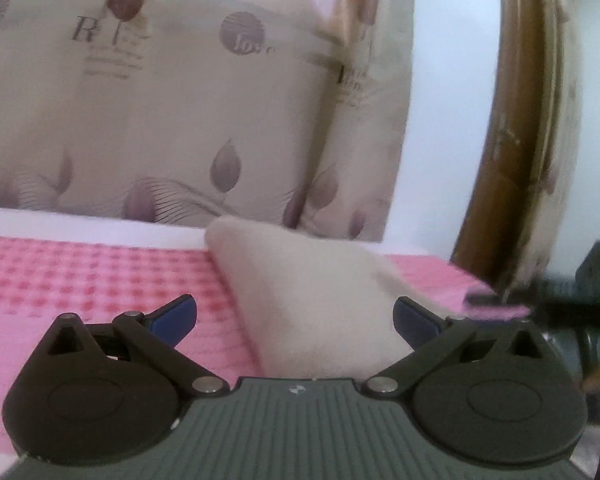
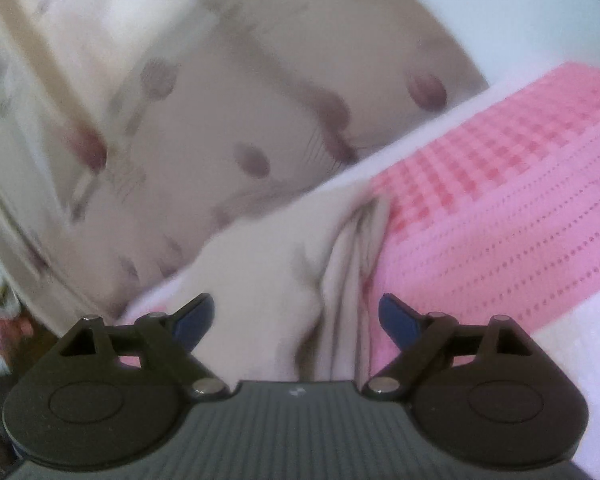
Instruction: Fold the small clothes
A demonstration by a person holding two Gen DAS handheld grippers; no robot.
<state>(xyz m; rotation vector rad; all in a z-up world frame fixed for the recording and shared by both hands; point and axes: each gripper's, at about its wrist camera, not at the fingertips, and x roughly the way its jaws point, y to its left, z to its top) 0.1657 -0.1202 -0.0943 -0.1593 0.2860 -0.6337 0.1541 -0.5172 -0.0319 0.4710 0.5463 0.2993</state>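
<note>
Between both spread-jawed hand-held grippers lies the cream garment; only the right view shows its folds.

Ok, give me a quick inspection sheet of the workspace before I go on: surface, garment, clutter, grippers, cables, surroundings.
Surface: pink checked cover over a white-edged pad.
Job's things: cream garment, bunched, lying on the cover; creased folds show in the right wrist view.
Clutter: nothing seen.
Grippers: left gripper open, garment between its fingers; right gripper open over the garment.
Cables: nothing seen.
Surroundings: leaf-print curtain, white wall, brown wooden frame.
</note>
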